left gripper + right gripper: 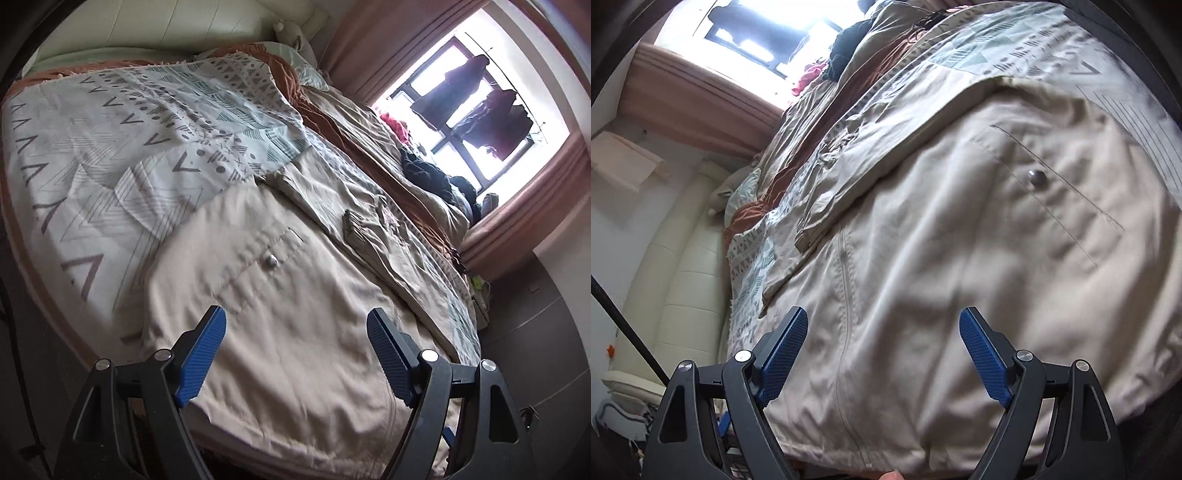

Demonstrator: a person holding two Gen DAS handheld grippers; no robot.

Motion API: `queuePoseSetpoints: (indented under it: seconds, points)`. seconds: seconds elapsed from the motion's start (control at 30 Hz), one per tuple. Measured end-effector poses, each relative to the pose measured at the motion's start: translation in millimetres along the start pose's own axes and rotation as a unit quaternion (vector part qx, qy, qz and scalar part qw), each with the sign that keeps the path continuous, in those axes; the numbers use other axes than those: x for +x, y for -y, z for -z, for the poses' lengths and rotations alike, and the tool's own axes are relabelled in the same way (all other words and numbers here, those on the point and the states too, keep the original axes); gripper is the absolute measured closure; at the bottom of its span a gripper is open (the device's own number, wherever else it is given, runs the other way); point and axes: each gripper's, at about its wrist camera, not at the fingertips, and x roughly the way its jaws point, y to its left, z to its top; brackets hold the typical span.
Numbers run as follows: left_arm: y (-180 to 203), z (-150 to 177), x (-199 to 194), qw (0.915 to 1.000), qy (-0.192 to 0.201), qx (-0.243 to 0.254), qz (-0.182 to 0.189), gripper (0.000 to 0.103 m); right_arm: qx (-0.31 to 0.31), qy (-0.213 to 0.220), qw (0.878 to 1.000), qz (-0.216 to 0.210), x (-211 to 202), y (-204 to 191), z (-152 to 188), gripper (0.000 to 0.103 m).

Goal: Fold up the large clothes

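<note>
Left wrist view takes in the wide bed with its pale quilt printed in grey and teal geometric marks [110,147], which fills most of the scene, with a rust-brown blanket [321,118] bunched along its far side below the bright window with pink curtains [480,110]. Spread on the near part of the quilt lies the large beige cotton jacket [277,314], a buttoned flap pocket facing up, its lower hem at the edge of the bed closest to both cameras; a sleeve or side panel looks already laid across it further in. A heap of dark clothes [428,170] sits well apart by the window.

Judging by this layout, the fold is at an early stage: the jacket is flattened and the near hem is the part to be taken next. That move calls for both tools to come down on the hem, one toward each corner, pinch through the cloth and carry it up over the body.

The left gripper [295,354] hovers just above the hem, its blue-padded fingers spread wide, holding nothing; whether a tip brushes the cloth I cannot tell. In the right wrist view the right gripper [882,354] is likewise spread wide and empty above the beige jacket [942,240], near the small metal snap button [1037,178] on the pocket flap.
</note>
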Motion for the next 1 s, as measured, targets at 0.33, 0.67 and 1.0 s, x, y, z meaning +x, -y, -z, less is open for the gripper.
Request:
queuePoseSetpoints:
  seconds: [0.33, 0.67, 1.0]
  points:
    - [-21, 42, -47, 0.9993, -0.002, 0.035, 0.016, 0.023, 0.007, 0.017, 0.999, -0.047, -57, 21, 39, 0.020]
    - [-70, 55, -76, 0.9981, -0.007, 0.049, 0.036, 0.023, 0.000, 0.042, 0.997, -0.060, -121, 69, 68, 0.020]
    - [-100, 33, -76, 0.9981, -0.005, 0.024, 0.056, 0.024, 0.052, 0.084, 0.995, -0.030, -158, 142, 57, 0.020]
